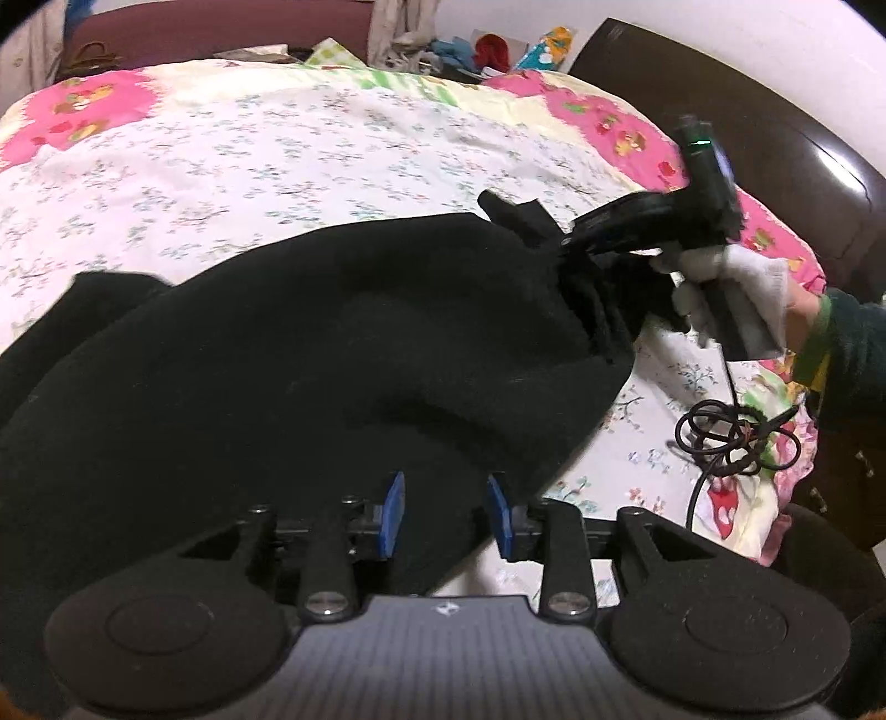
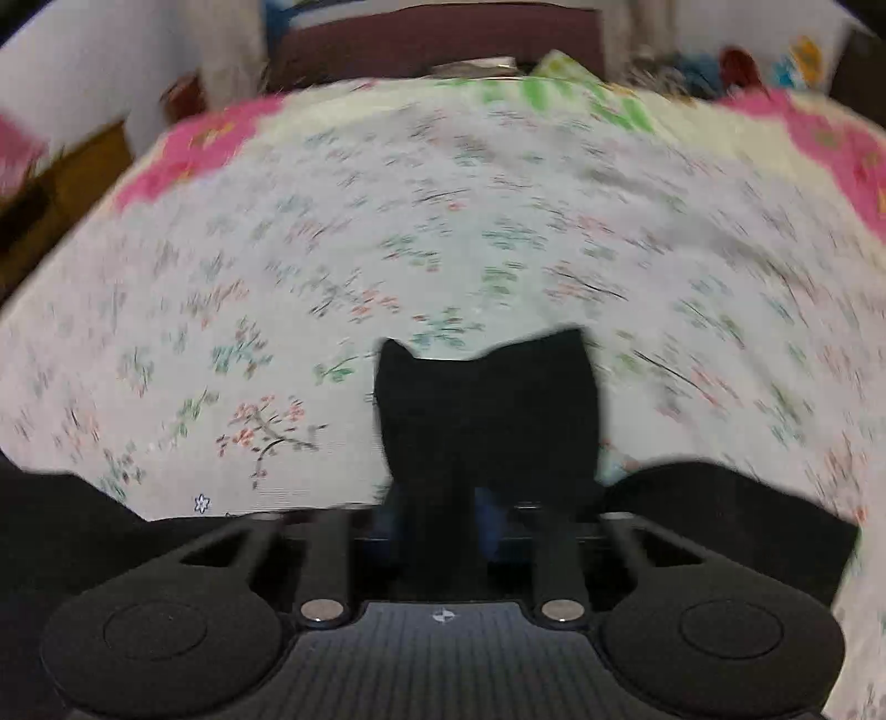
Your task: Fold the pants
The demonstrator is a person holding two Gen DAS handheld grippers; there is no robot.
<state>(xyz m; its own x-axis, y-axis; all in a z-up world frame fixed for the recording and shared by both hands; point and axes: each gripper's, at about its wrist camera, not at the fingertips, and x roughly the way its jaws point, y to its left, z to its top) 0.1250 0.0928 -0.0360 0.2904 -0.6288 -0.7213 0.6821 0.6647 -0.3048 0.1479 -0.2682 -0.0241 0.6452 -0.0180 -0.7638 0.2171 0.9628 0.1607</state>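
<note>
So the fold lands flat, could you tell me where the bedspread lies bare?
Bare bedspread stretches beyond the black pants, up to the pink border. Crowded: the far edge clutter, and the coiled cable at the right, below the right gripper holding the pants.

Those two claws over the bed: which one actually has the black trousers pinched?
The right claw, black trouser cloth bunched between its fingers; the left claw's blue pads stand apart.
</note>
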